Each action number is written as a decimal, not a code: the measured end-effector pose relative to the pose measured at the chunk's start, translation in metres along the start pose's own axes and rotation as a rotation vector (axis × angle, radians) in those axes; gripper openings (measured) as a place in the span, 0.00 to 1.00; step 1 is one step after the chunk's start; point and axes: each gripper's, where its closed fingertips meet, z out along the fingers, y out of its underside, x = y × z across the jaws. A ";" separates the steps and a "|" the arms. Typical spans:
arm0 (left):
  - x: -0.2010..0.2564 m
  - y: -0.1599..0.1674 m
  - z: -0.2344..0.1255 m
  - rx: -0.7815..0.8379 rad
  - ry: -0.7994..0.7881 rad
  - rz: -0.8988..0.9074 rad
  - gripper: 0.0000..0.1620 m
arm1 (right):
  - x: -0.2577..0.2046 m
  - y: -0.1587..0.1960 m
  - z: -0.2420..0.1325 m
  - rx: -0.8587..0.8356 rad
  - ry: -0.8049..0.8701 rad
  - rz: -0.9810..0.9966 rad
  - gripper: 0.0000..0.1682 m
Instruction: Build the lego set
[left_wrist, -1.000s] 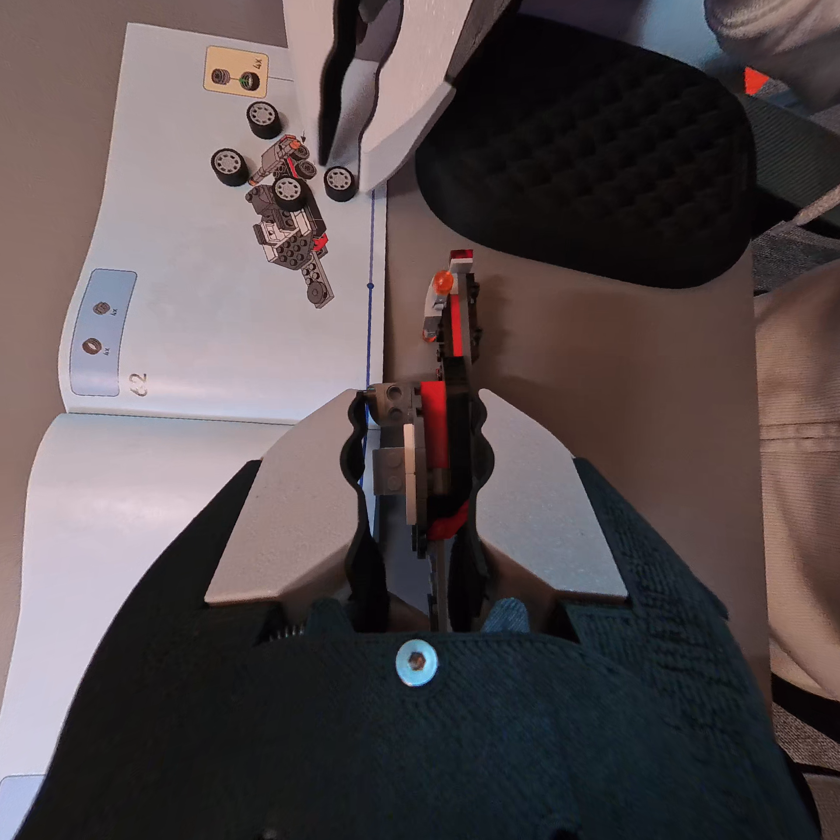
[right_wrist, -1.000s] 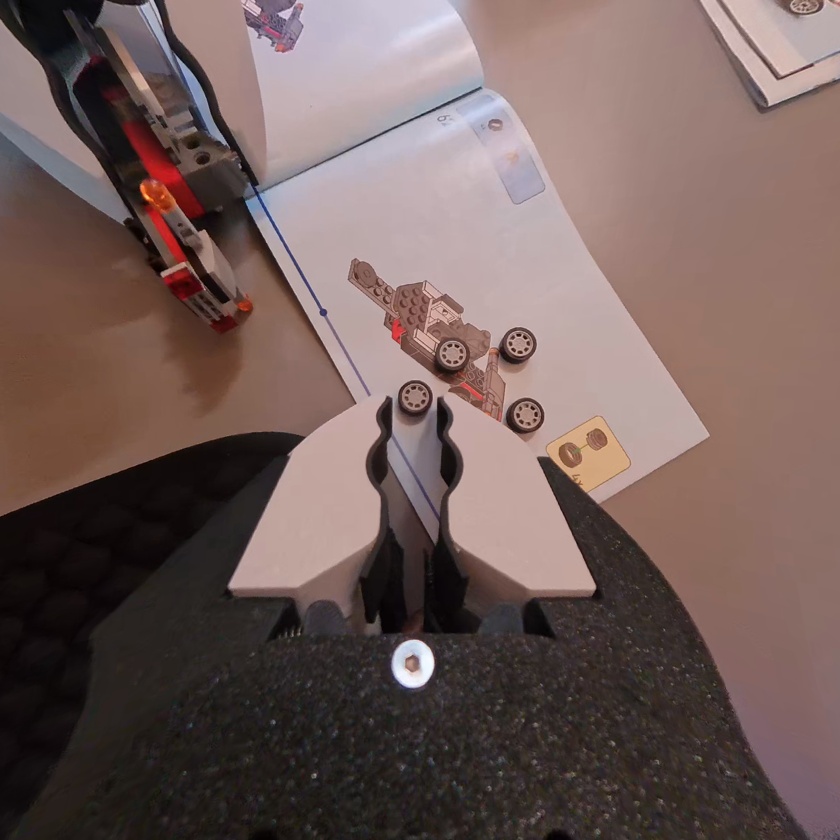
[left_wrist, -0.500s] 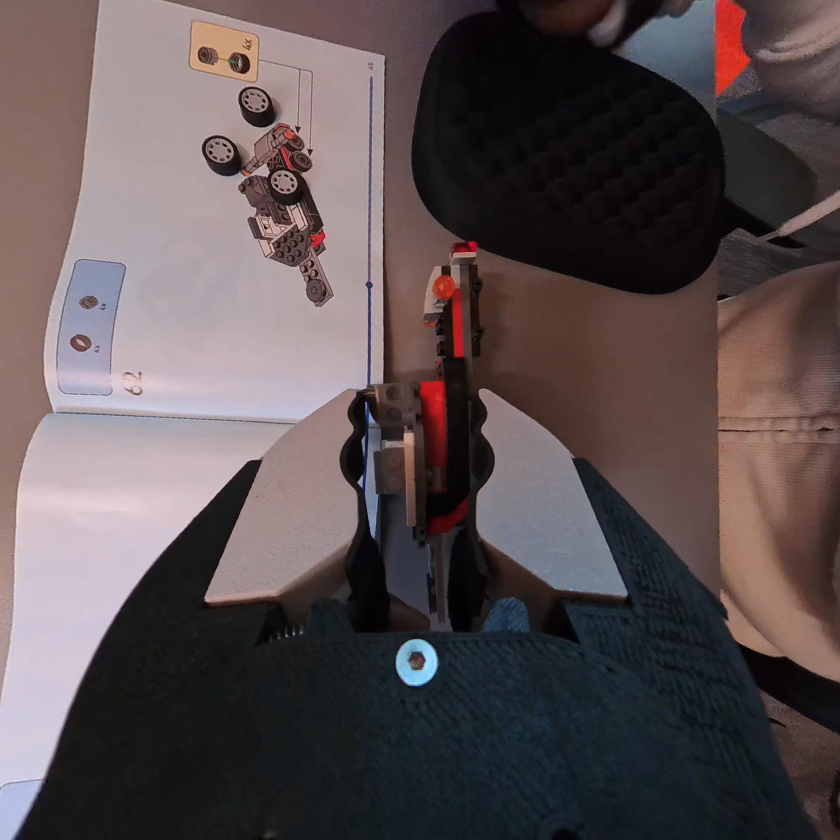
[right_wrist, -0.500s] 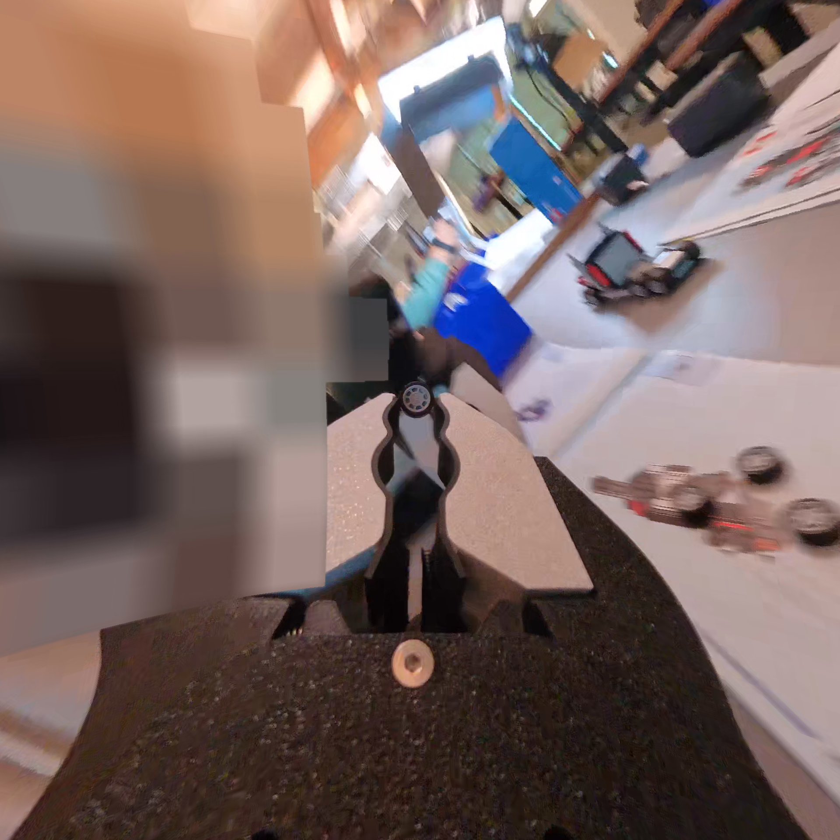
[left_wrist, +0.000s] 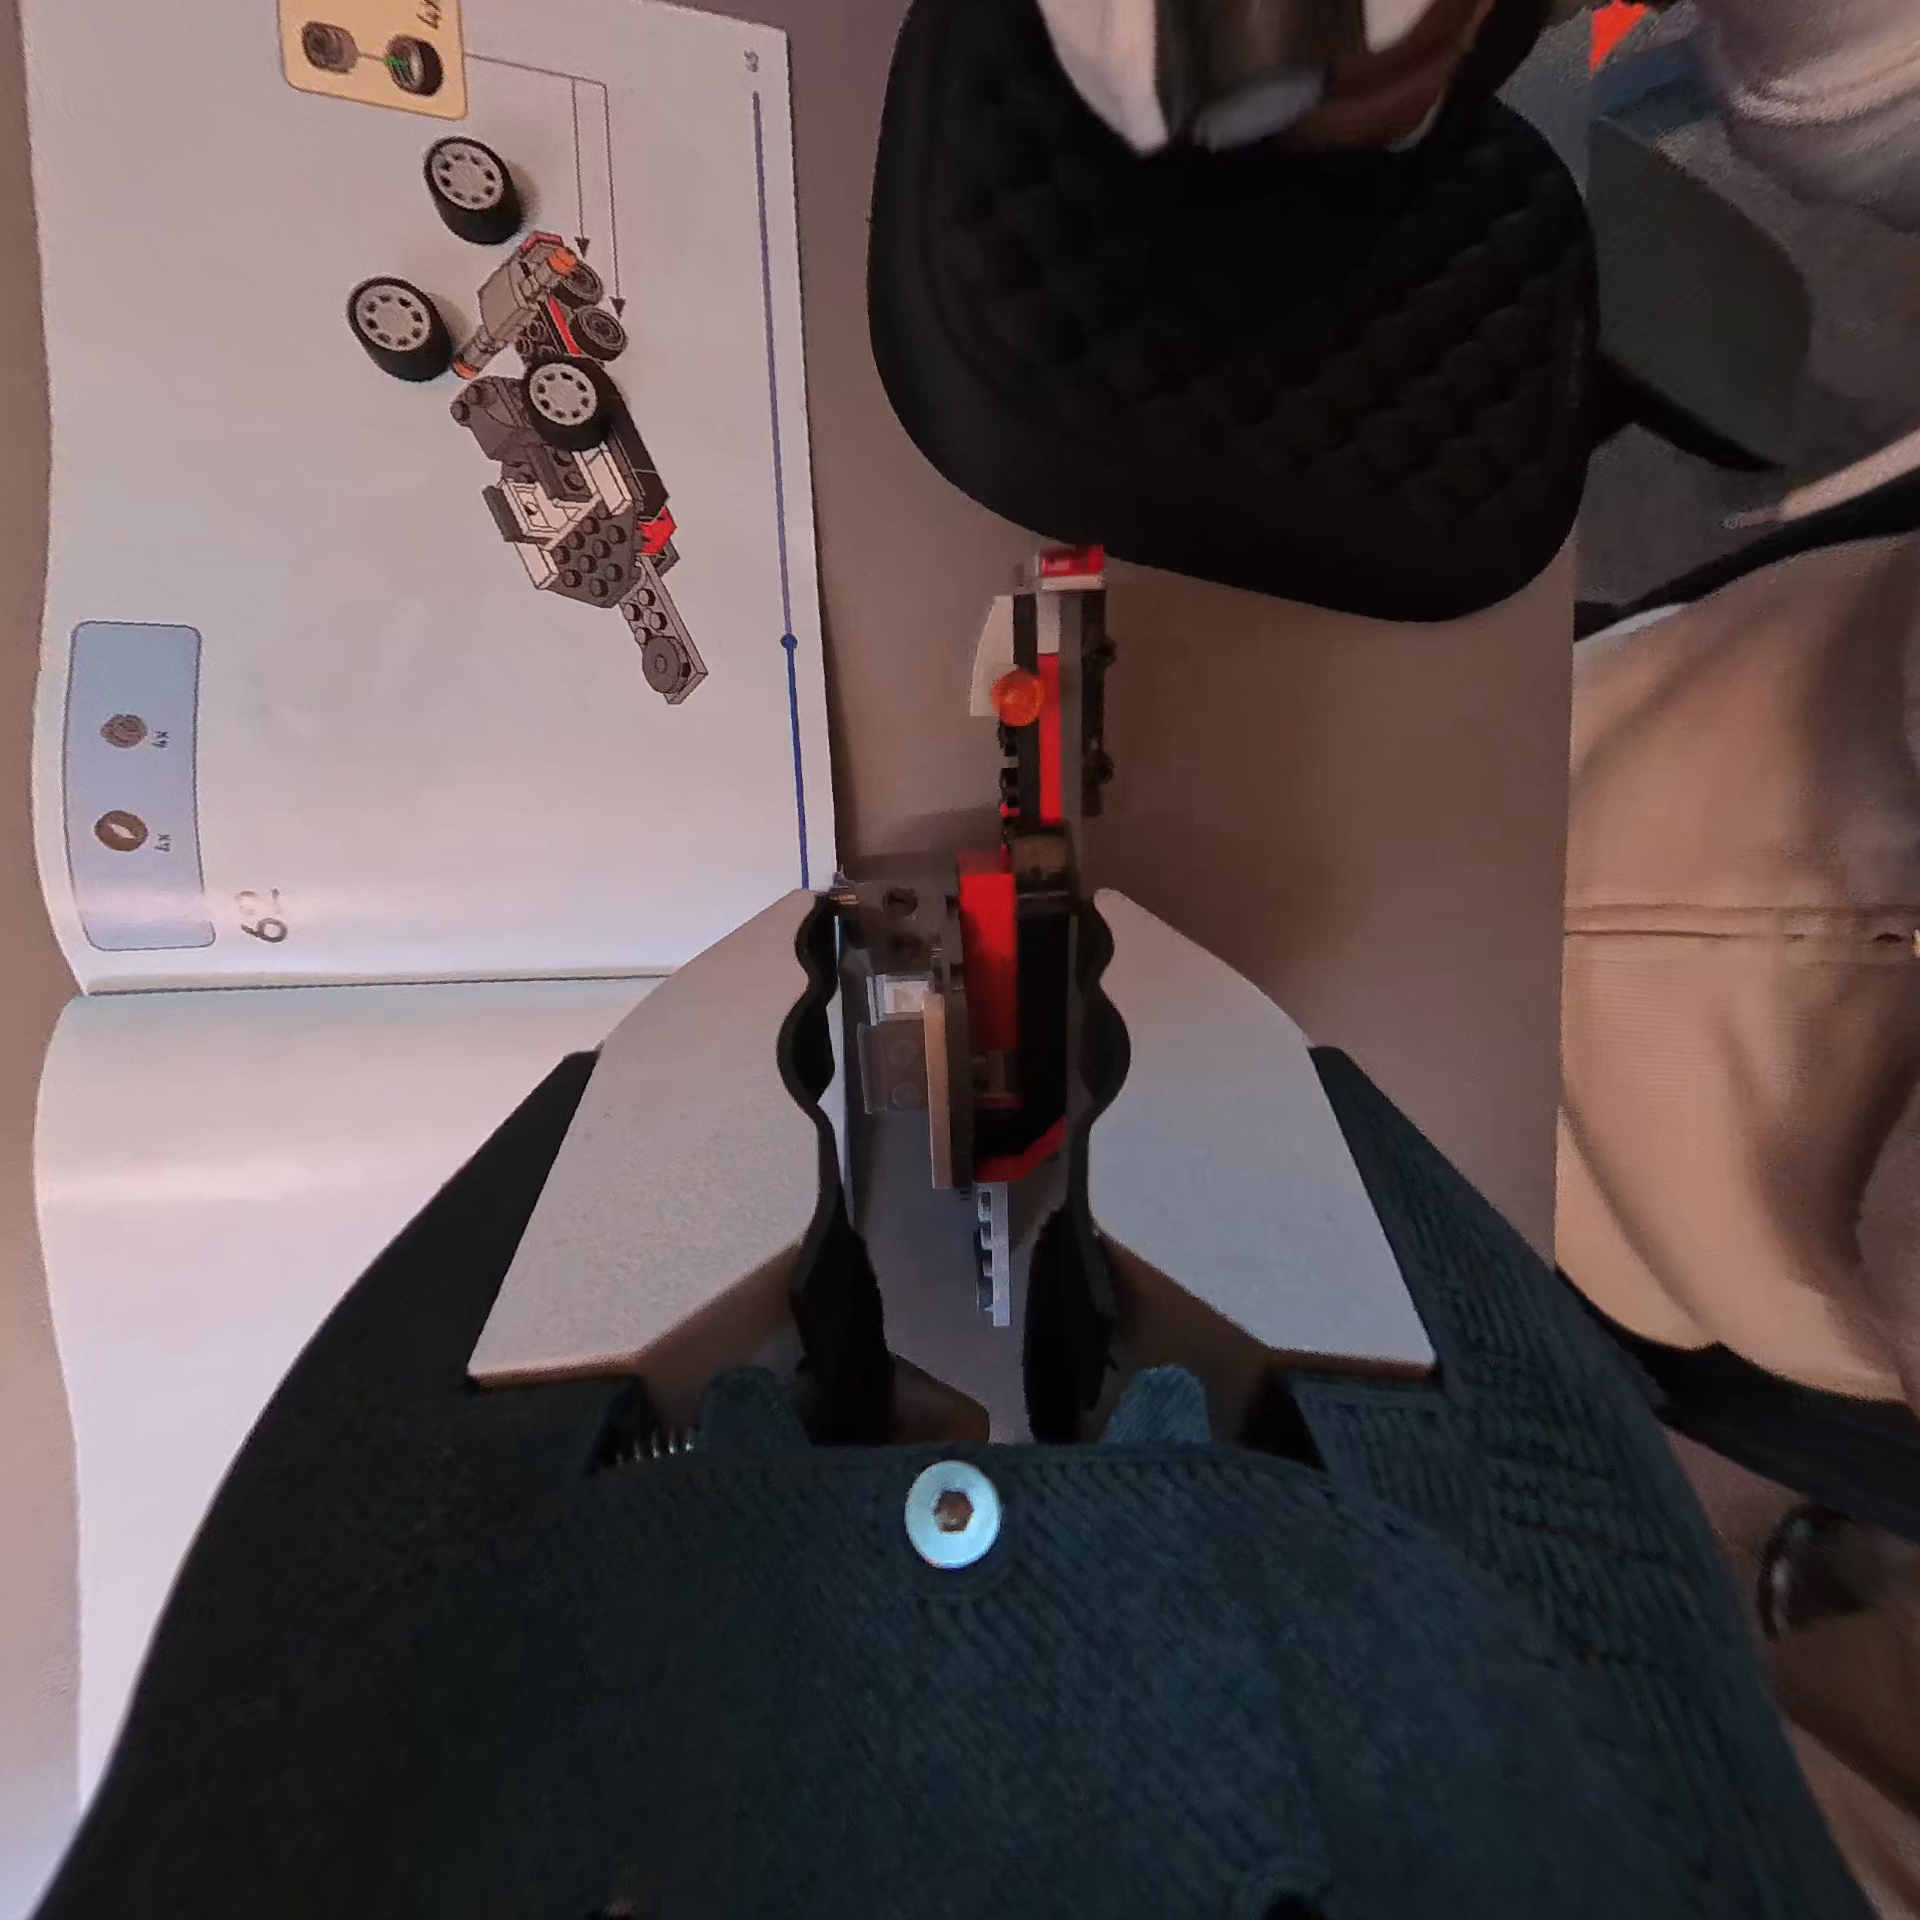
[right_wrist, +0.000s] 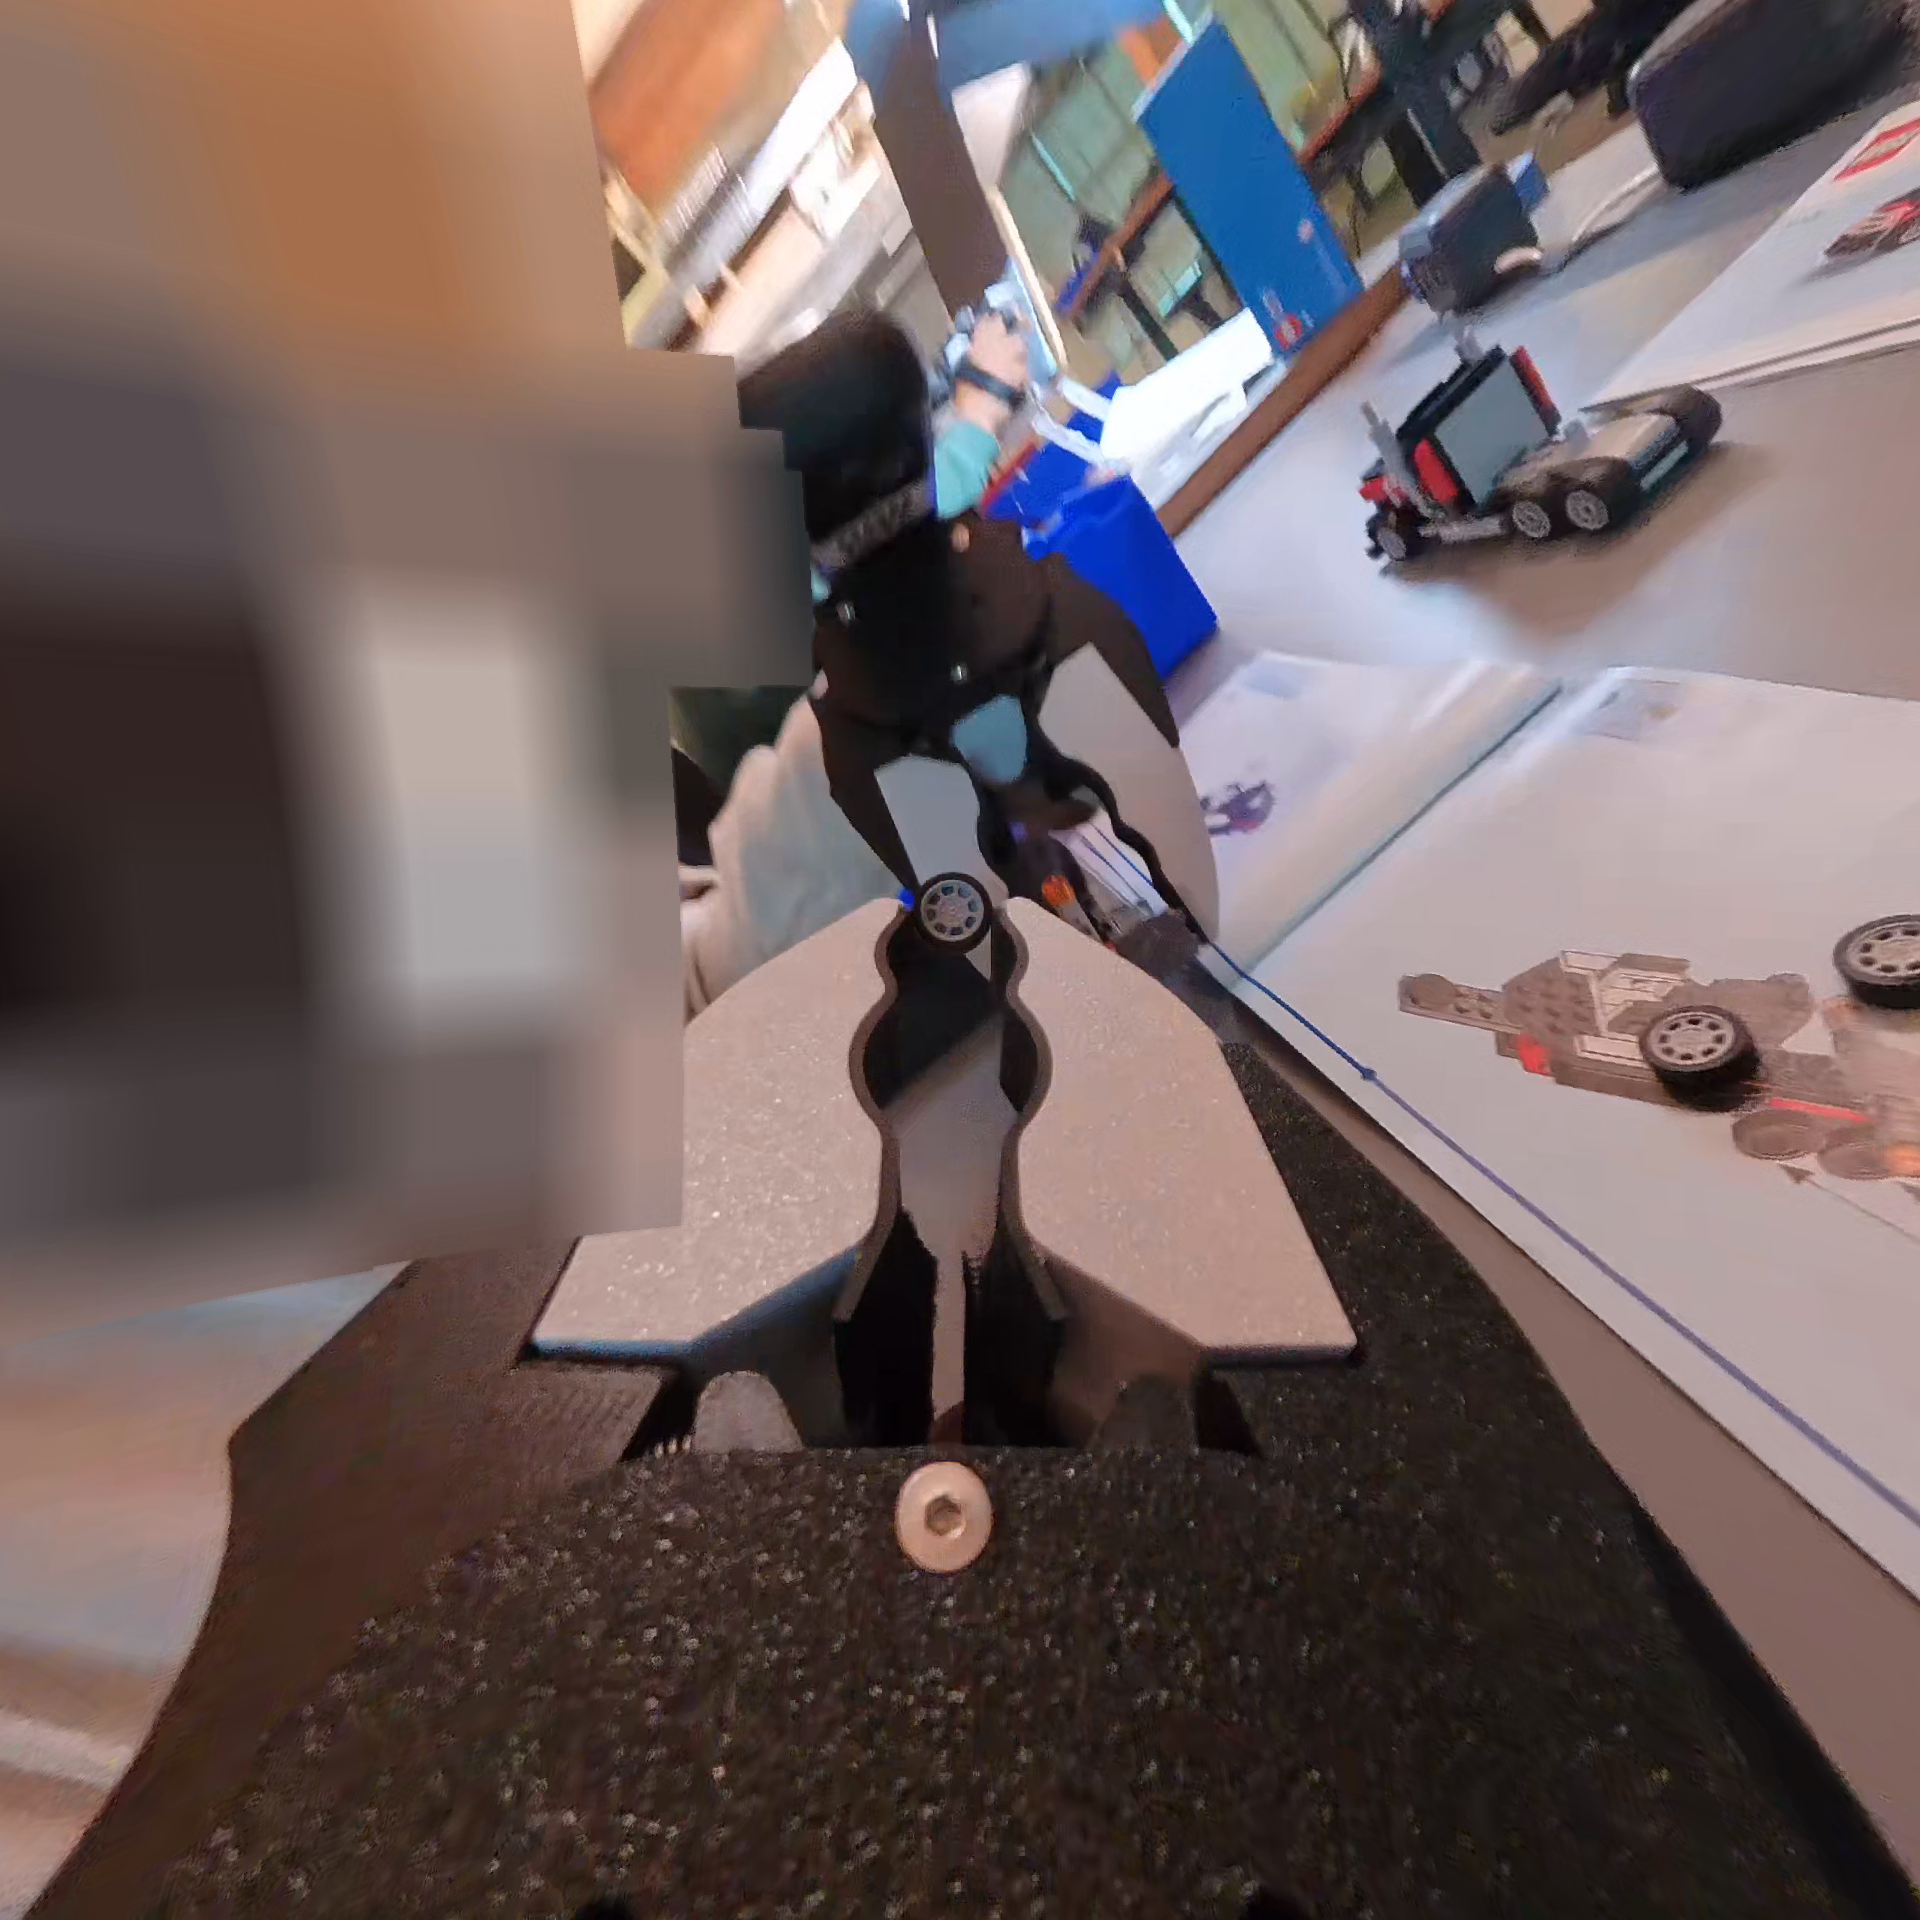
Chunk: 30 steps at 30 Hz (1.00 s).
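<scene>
My left gripper (left_wrist: 956, 920) is shut on the lego truck chassis (left_wrist: 1044, 727). The chassis is red, black and grey, lies on its side and sticks out forward past the fingertips over the brown table. My right gripper (right_wrist: 953, 920) is shut on a small black wheel with a grey hub (right_wrist: 951, 906), pinched at its very tips and held in the air. In the right wrist view the left gripper's fingers (right_wrist: 1132, 790) and the chassis stand just beyond that wheel. In the left wrist view the right gripper's black body (left_wrist: 1226, 343) hangs above the chassis's far end.
The open instruction booklet (left_wrist: 416, 727) lies left of the chassis with three loose wheels on it (left_wrist: 473, 187), (left_wrist: 400, 327), (left_wrist: 566, 400). A finished truck model (right_wrist: 1507, 468) stands farther back on the table. A person's beige clothing (left_wrist: 1745, 987) is at the right edge.
My right gripper took a wheel off the booklet, lifted it and swung round to face the left gripper. The left gripper kept hold of the chassis and turned it slightly.
</scene>
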 end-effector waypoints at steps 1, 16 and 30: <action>0.000 0.001 0.000 -0.026 0.017 -0.001 0.28 | 0.003 0.005 0.002 -0.051 0.041 -0.038 0.08; -0.005 -0.024 0.027 -0.281 0.013 0.067 0.28 | 0.018 0.032 -0.014 -0.555 0.364 -0.713 0.08; -0.001 -0.031 0.035 -0.233 0.008 0.141 0.28 | 0.033 0.047 -0.025 -0.738 0.470 -0.732 0.08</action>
